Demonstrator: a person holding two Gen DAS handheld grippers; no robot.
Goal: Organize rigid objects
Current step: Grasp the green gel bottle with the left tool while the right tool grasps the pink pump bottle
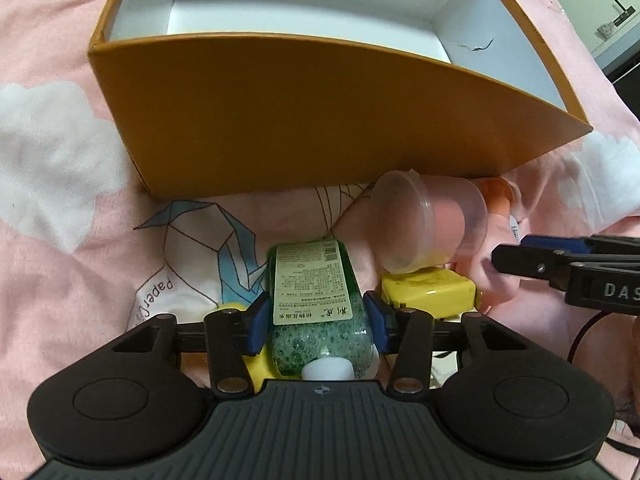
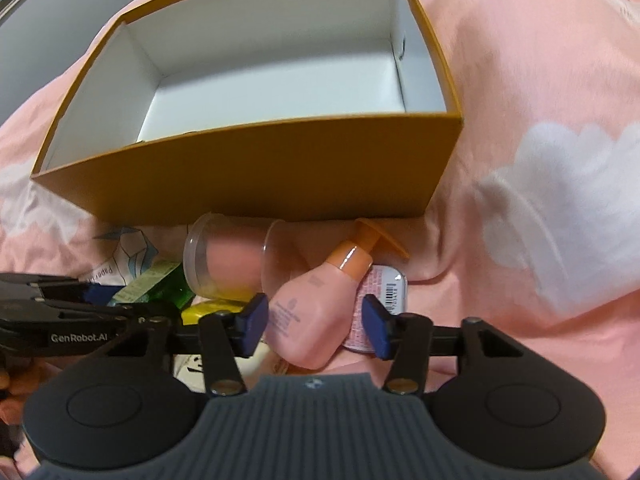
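While both grippers work low over the pink bedspread [image 2: 520, 80], the orange cardboard box [image 1: 280, 120] sits just beyond them, open-topped, white inside, nothing visible in it; a small tear shows on one inner wall in the left wrist view. Box walls smooth, matte, straight-edged.

Left gripper [image 1: 316, 322]: blue pads pressed against both flanks of the green bottle [image 1: 320, 308], jaws clamped on it. Bottle lies with its long axis along the fingers, white cap toward the camera, base pointing at the box. Translucent green plastic, foamy liquid near the neck, pale printed label facing up. Yellow block-shaped item [image 1: 432, 292] just right of it, glossy; another bit of yellow shows under the left pad.

Right gripper [image 2: 316, 322]: the pink pump bottle [image 2: 312, 312] lies between the pads, body toward the camera, orange pump head pointing up toward the box, axis tilted slightly right. Left pad touches or nearly touches its side; right pad sits against a flat barcode-labelled pack [image 2: 384, 292] beside it. Cannot tell whether the grip has closed.

Clear plastic cup [image 2: 224, 256] lies on its side between the two bottles, close to the box's near wall, a second clear cup just beside it. Bedspread soft, wrinkled, white cloud patches and a paper-crane print.
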